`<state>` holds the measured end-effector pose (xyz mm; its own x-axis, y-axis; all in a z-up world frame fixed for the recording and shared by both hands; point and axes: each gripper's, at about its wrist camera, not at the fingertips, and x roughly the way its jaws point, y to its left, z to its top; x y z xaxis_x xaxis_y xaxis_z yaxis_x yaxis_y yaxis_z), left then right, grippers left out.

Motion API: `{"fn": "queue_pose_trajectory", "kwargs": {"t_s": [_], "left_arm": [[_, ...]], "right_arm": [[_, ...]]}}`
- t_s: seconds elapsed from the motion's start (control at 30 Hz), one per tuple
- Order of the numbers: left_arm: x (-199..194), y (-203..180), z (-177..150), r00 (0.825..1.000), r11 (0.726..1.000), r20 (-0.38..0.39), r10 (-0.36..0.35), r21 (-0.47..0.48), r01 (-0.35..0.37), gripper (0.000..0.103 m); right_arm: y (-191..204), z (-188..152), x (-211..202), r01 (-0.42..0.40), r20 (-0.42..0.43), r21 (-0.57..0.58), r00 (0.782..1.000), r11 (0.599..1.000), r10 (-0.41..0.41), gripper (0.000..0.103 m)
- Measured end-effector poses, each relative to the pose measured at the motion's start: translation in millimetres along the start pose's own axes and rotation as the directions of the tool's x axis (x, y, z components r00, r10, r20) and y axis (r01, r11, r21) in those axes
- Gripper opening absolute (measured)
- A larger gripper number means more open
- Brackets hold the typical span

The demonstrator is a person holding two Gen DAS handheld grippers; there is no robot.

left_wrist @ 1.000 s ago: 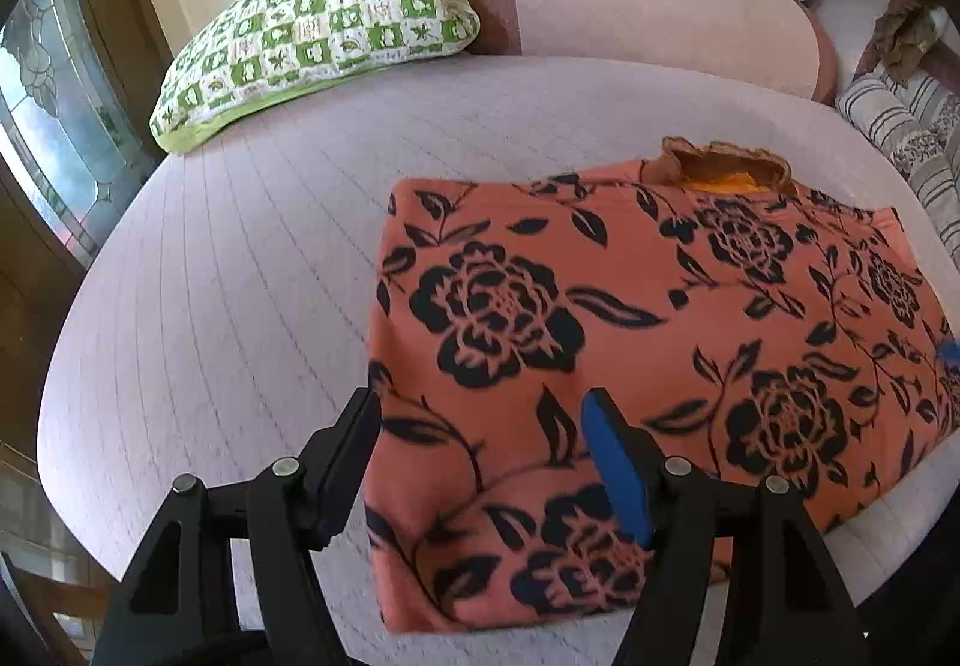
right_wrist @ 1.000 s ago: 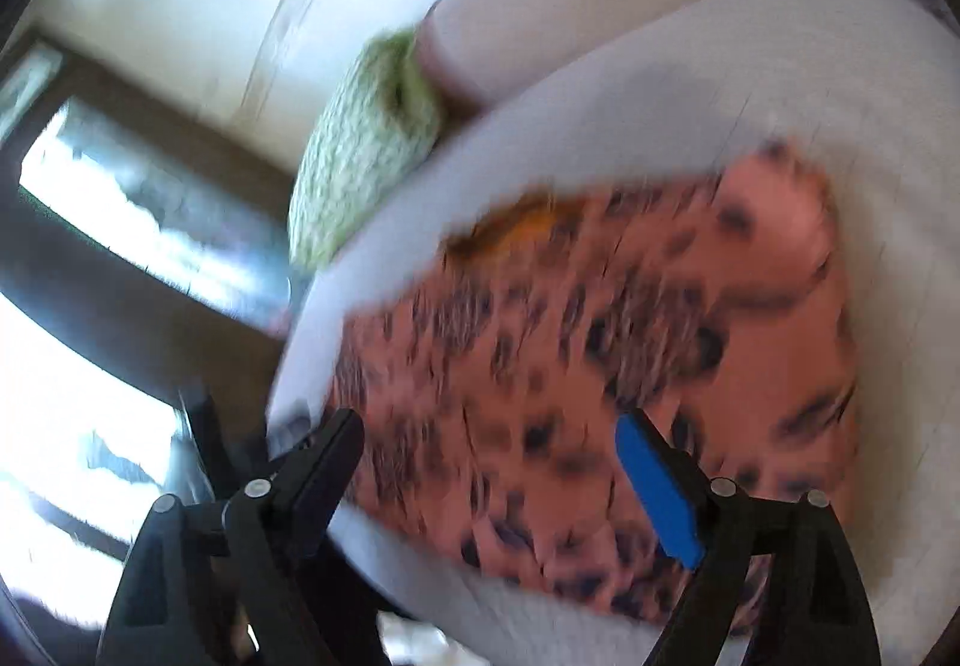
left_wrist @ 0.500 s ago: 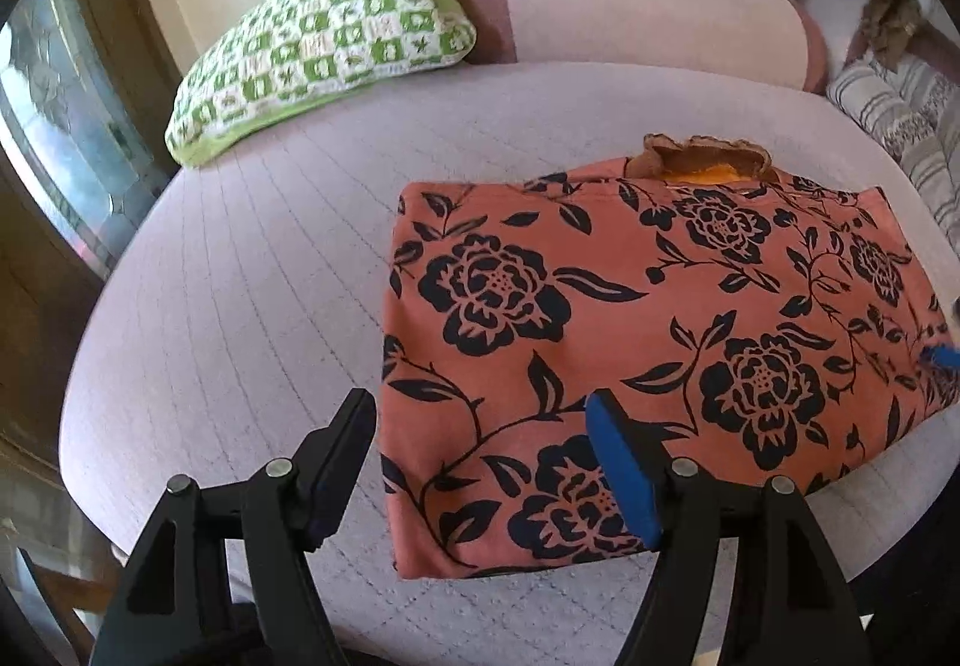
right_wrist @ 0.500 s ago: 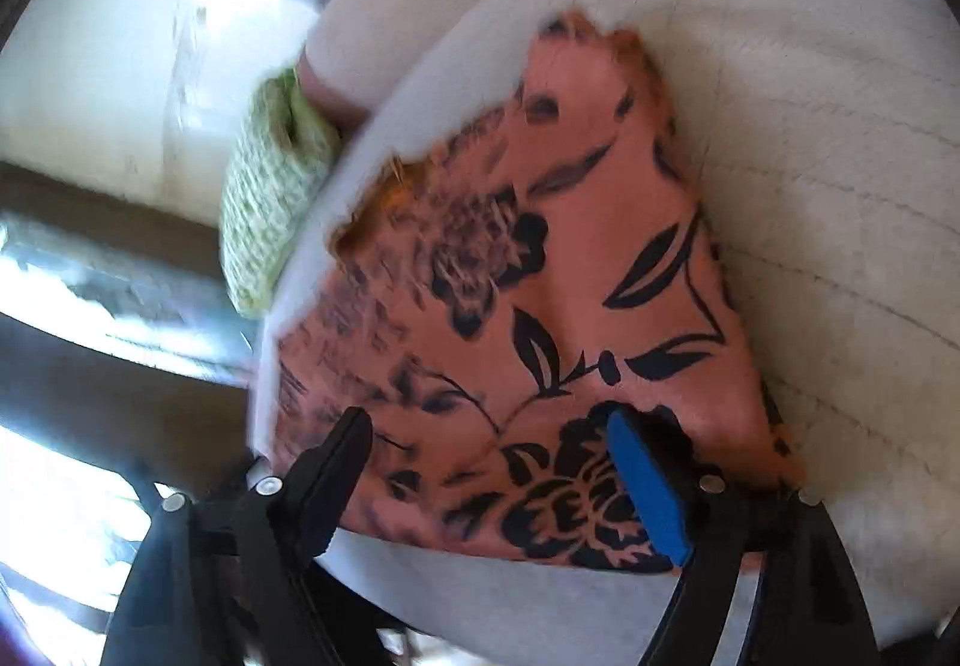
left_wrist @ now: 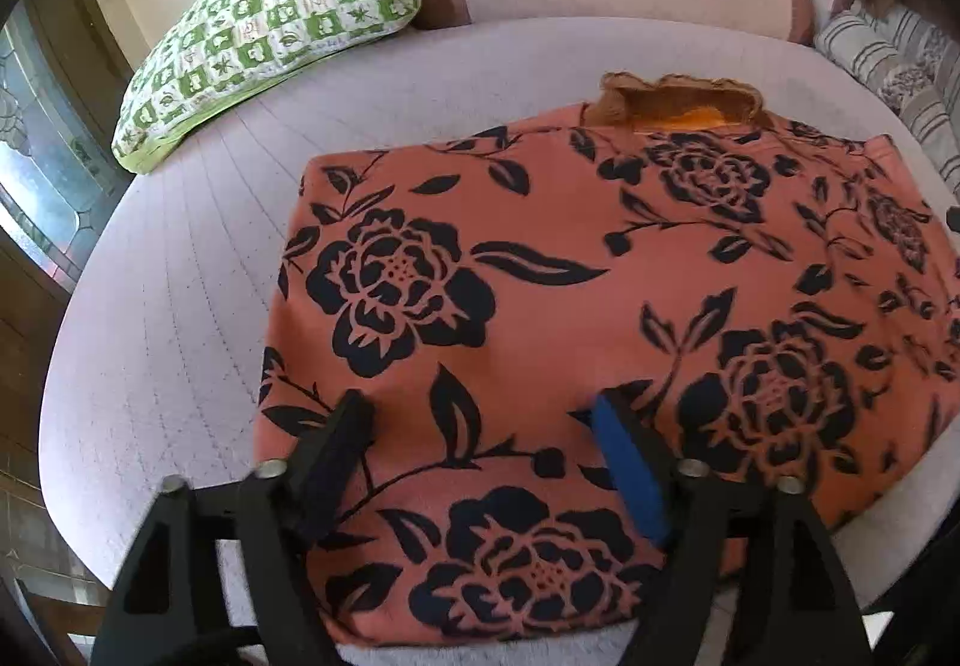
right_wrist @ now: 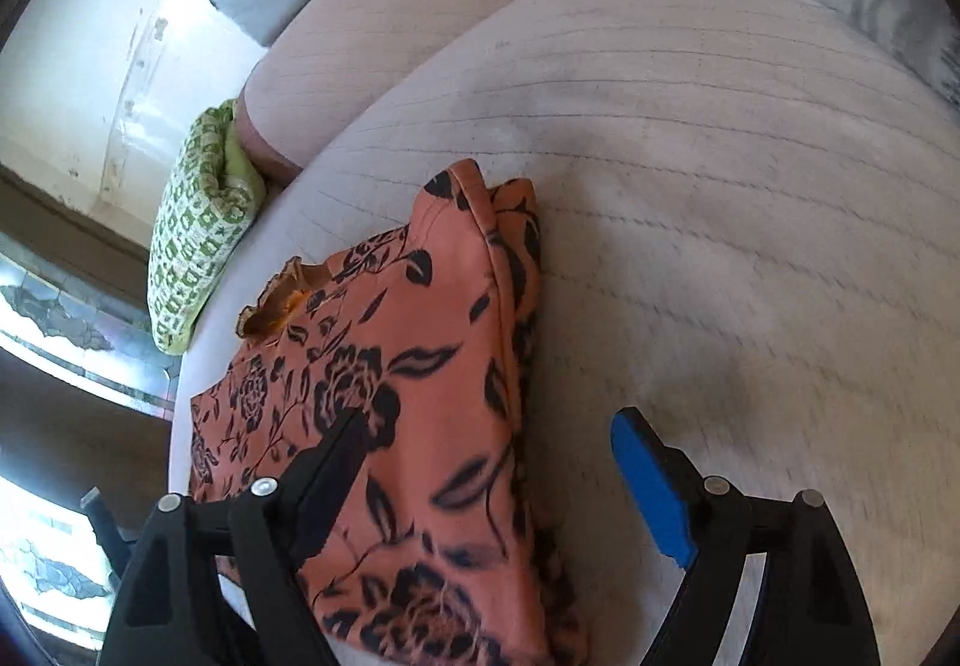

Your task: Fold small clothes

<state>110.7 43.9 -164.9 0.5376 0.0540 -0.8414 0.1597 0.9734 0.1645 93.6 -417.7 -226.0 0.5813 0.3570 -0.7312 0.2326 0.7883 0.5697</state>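
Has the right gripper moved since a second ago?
Yes. The right gripper has swung toward the orange floral garment's right edge; the green pillow now sits farther left.

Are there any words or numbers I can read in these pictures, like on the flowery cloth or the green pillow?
None can be read.
Orange flowered garment: only black roses and leaves, no words.
Green checked pillow: small leaf pictures in the squares; any writing is too small to tell.
Left gripper and right gripper: no label shows.
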Motion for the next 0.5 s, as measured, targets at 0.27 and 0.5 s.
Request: {"fn": "queue_pose_trajectory", "kwargs": {"t_s": [0.27, 0.5], "left_arm": [[3, 10, -1, 0.999, 0.999, 0.014, -0.042, -0.034, 0.042, 0.09], [3, 12, -5, 0.999, 0.998, 0.021, -0.039, -0.043, 0.04, 0.091]], "right_arm": [[19, 24, 48, 0.013, -0.047, -0.088, 0.999, 0.996, -0.017, 0.034], [60, 12, 39, 0.247, 0.054, -0.244, 0.969, 0.938, -0.241, 0.015]]}}
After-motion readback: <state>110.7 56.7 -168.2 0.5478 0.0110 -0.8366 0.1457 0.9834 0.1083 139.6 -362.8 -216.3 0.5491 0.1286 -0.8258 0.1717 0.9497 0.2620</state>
